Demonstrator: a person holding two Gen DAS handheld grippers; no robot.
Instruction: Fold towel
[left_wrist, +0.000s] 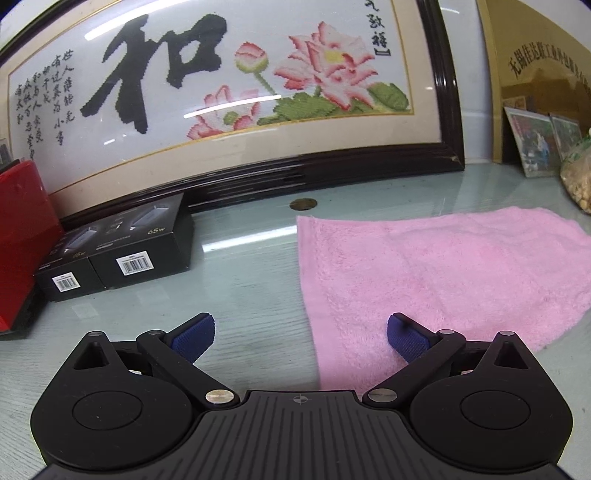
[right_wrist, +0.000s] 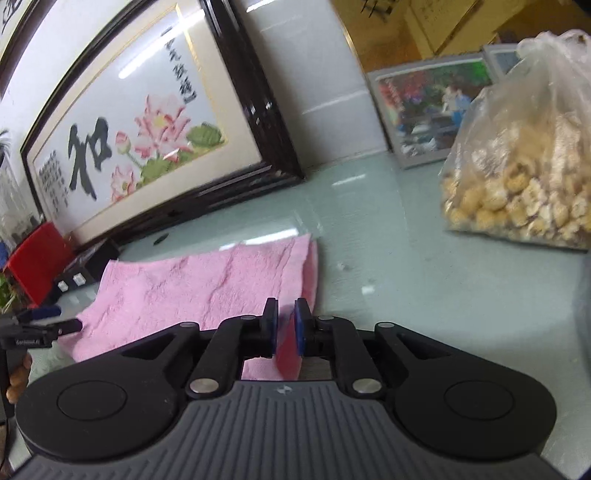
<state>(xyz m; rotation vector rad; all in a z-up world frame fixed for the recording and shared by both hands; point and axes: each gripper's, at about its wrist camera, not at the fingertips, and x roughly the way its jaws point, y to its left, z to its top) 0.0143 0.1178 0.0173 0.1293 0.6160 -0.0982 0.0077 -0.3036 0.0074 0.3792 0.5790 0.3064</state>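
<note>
my left gripper (left_wrist: 301, 338) spread wide over pink terry towel's (left_wrist: 436, 273) left edge | my right gripper (right_wrist: 285, 328) pinching towel's near right corner

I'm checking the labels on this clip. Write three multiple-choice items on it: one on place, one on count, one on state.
1. Where does the pink terry towel lie?
A. On the pale glass tabletop
B. Over the red box
C. Inside the clear plastic bag

2. How many black cartons with barcode labels stand by the framed lotus embroidery?
A. One
B. Two
C. Four

3. How do the two grippers stand?
A. Both open
B. Both shut on the towel
C. Left gripper open, right gripper shut on the towel

Answers:
1 A: the towel lies flat on the glass, in front of the frame.
2 B: two cartons sit side by side, each with one label.
3 C: the left fingers are spread wide with nothing between them; the right ones pinch a pink towel edge.
</note>
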